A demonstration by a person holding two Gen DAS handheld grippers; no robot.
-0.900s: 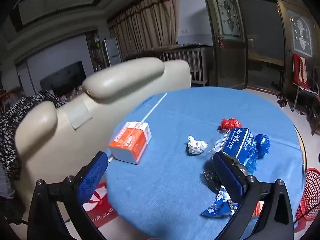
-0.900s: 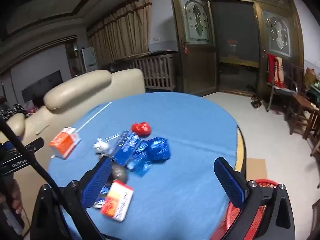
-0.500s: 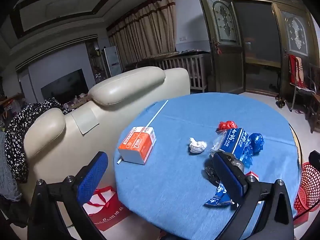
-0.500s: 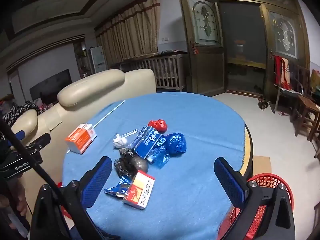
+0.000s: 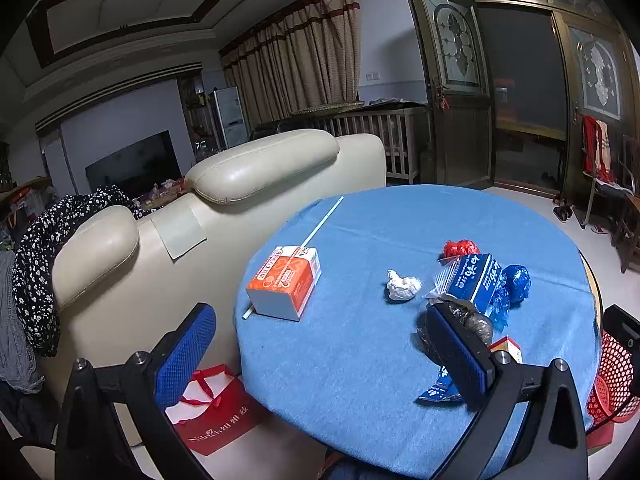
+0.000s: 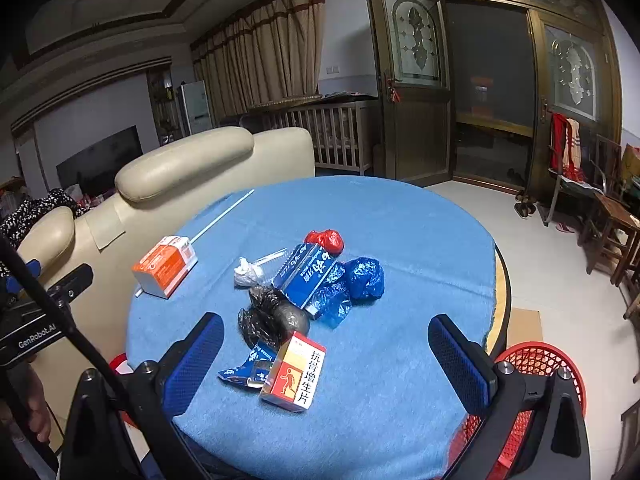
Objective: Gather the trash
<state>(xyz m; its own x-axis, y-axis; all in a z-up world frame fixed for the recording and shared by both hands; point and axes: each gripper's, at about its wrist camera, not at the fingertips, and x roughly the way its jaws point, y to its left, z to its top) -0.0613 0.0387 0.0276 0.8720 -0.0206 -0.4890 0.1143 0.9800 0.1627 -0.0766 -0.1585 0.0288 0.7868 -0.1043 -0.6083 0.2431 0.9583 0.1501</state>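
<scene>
Both tools spread wide, empty: left tool (image 5: 320,360), right tool (image 6: 326,364) above table (image 6: 420,216) near edge. Trash heaped mid-table: red-yellow box (image 6: 296,372) nearest, black bag (image 6: 272,318), blue carton (image 6: 306,274), orange box (image 6: 164,266) apart at left. Red basket (image 6: 536,364) on floor at right. Risk: crinkly bags slip from pads, or a grab drags neighbours off the edge

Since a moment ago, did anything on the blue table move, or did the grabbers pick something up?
Only the grippers moved. Both pulled back from the table, so more of it and the sofa shows now. The left gripper and the right gripper are wide open and hold nothing. The orange carton, the white paper ball, the blue box and the red basket stayed put.
</scene>
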